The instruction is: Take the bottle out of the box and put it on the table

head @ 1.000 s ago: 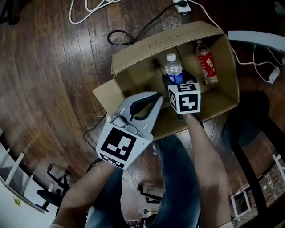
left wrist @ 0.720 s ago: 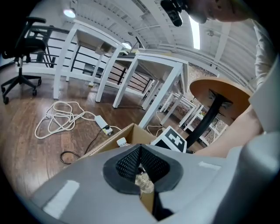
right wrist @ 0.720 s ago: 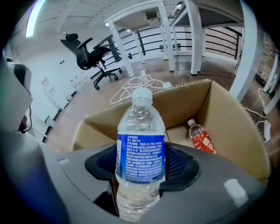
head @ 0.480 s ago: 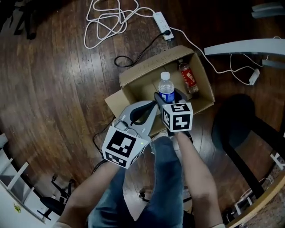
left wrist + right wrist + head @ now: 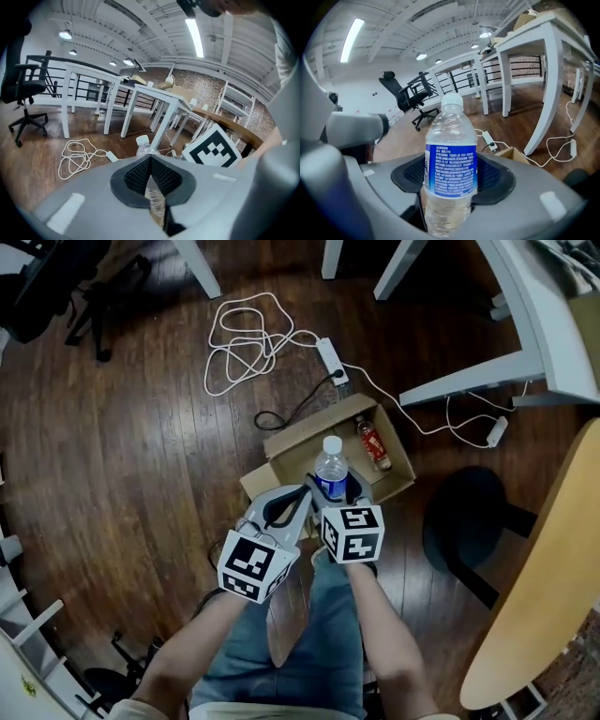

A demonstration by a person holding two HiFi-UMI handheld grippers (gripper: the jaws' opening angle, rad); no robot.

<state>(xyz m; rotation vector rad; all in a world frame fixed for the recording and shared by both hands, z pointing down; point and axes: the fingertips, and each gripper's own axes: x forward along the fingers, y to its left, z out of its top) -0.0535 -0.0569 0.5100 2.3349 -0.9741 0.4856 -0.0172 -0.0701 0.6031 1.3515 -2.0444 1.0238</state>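
At the lower centre of the head view your right gripper (image 5: pixel 337 493) is clamping the blue-labelled bottle (image 5: pixel 451 164) upright by its body, while your left gripper (image 5: pixel 302 495) just beside it is hanging pinched closed and empty. Beyond them, the cardboard box (image 5: pixel 298 439) is sitting open on the wood floor (image 5: pixel 122 474), a red bottle (image 5: pixel 373 446) lying inside

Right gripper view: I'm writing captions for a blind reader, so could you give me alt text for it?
A clear water bottle with a blue label and white cap stands upright, clamped in the grey jaws of the right gripper. Behind it are a wooden floor, white tables, a black office chair and a corner of the cardboard box.
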